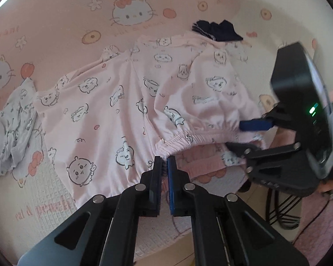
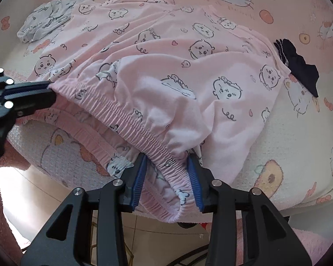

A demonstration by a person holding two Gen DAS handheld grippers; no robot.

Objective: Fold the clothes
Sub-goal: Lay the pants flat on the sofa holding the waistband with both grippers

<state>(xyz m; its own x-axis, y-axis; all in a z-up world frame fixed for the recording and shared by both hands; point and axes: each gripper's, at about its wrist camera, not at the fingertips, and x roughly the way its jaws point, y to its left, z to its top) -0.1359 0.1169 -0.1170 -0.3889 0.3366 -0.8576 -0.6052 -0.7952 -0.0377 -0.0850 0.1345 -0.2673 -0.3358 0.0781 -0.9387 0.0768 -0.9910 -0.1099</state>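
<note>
Pink pajama pants [image 2: 157, 71], left tool [image 1: 164, 161] clamped on waistband, right tool [image 2: 167, 173] gripping bunched waistband.

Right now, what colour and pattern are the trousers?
Pale pink trousers printed with small cartoon animal faces, clearest in the right wrist view.

Pale pink pyjama trousers [image 2: 157, 71], cartoon-animal print; pink cat-print bedsheet [image 1: 55, 22]; grey printed garment [image 1: 11, 128]; navy cloth [image 2: 299, 71].

Both wrist views, close, steeply downward (sharing pink pajama pants [image 1: 131, 102])
</note>
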